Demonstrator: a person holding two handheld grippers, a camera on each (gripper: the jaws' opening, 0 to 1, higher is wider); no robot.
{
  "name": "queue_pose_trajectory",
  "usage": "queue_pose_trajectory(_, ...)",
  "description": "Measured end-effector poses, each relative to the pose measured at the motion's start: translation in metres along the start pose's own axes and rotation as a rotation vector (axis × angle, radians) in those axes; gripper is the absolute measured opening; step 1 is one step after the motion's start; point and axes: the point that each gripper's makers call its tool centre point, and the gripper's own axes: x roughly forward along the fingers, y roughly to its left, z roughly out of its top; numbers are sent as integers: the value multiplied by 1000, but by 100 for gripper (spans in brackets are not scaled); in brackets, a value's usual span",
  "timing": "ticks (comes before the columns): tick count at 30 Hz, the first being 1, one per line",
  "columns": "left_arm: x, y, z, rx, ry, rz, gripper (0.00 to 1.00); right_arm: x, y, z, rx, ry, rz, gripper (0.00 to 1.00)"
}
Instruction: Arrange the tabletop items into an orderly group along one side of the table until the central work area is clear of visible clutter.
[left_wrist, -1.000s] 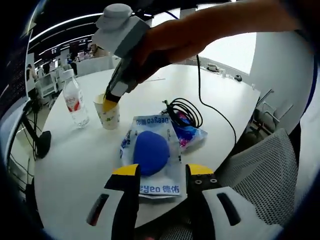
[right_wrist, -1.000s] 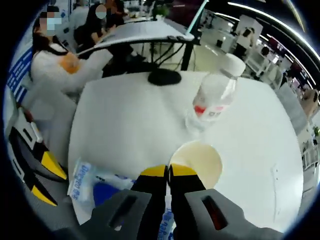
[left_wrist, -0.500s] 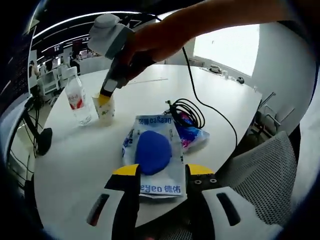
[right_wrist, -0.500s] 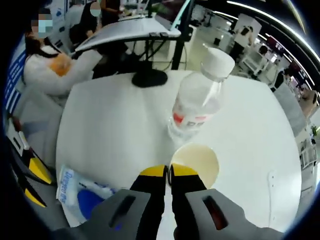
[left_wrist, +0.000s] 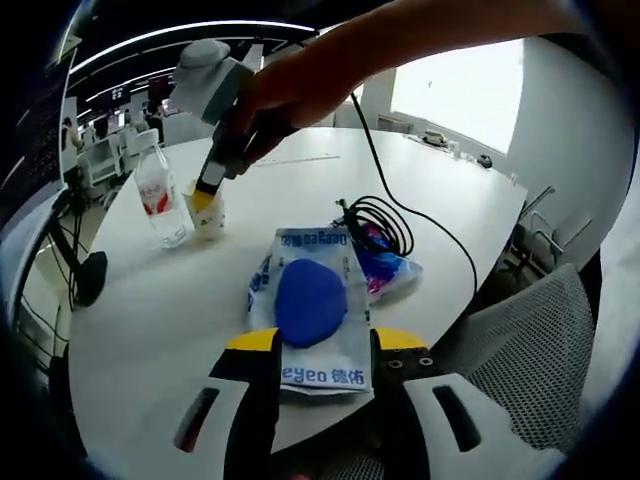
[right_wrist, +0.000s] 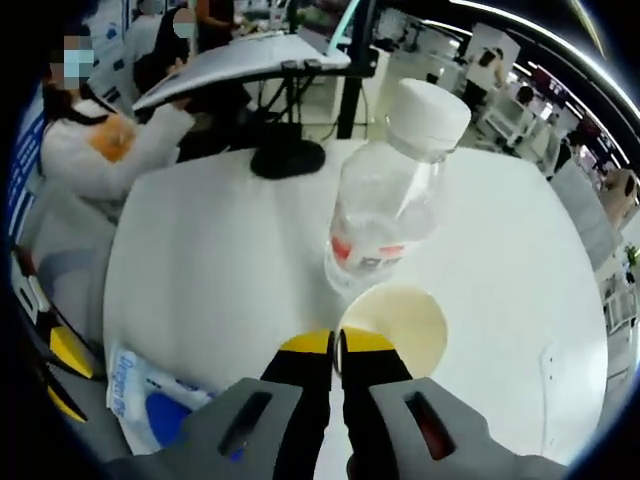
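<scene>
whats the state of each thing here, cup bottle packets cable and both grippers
cup: upright, empty, rim pinched by right gripper, beside the bottle
bottle: upright, capped
blue packet: flat on the table, near edge
purple packet: lying partly under the blue packet
cable: coiled on the table
right gripper: shut on the cup rim
left gripper: open, holding nothing, over the blue packet

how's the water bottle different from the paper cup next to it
The bottle is clear plastic with a white cap on; the cup is opaque paper and open-topped. The bottle stands taller than the cup. The right tool pinches the cup's rim; the bottle stands free. Both are upright on the table.
</scene>
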Motion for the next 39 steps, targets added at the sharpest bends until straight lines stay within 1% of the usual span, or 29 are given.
queue_pose_trajectory(9,2,1,-1,-2,5,4,34,5,-10,2,21,-5,-3,0)
queue_pose_trajectory(14,2,2,-1,-7,5,9,34,3,-10,0,25,4,-9,8)
queue_pose_trajectory(18,2,3,-2,-11,6,13,33,0,-11,-4,72,-8,-19,10)
queue_pose_trajectory(22,2,2,-2,-5,11,11,34,-4,-11,-6,106,-20,-18,15)
queue_pose_trajectory(26,3,2,-3,-7,14,7,34,-11,-13,-6,128,-49,-25,17)
queue_pose_trajectory(29,3,1,-3,-6,17,6,33,-16,-13,-5,143,-71,-18,22)
queue_pose_trajectory(31,3,1,-4,-1,20,4,33,-20,-13,-6,148,-81,-20,22)
queue_pose_trajectory(36,4,0,-5,4,27,2,33,-31,-13,-5,190,-138,-27,23)
queue_pose_trajectory(39,4,1,-6,-7,26,4,33,-38,-11,-4,247,-188,-31,24)
